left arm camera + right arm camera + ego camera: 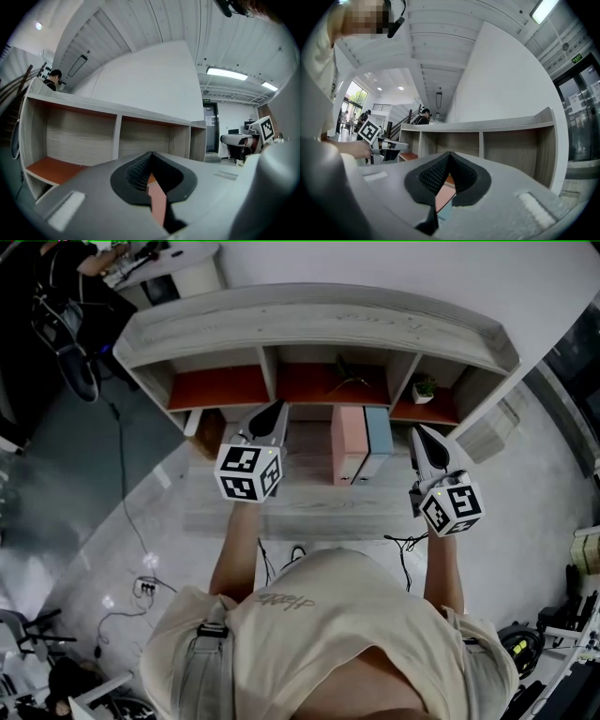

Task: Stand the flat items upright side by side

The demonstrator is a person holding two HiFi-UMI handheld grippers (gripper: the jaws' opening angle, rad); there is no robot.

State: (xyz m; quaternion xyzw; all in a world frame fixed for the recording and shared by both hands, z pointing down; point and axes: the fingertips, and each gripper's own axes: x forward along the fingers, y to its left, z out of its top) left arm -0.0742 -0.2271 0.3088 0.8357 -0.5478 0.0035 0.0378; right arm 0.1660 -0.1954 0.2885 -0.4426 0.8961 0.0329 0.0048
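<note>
A pink flat item (346, 442) and a blue flat item (378, 441) stand upright side by side on the pale wooden desk (300, 507), below the shelf unit. My left gripper (277, 410) hovers to their left, shut and empty, tips pointing at the shelf. To their right my right gripper (416, 432) is likewise shut with nothing in it. Through the left gripper's (150, 153) closed jaws a strip of the pink item (158, 202) shows. The right gripper (449, 154) view shows pink (442, 195) and a bit of blue below its jaws.
The wooden shelf unit (309, 326) has orange-floored compartments; a small potted plant (424, 388) sits in the right one and a thin twig-like thing (349, 377) in the middle one. Cables (141, 582) lie on the floor at left. People stand in the background of both gripper views.
</note>
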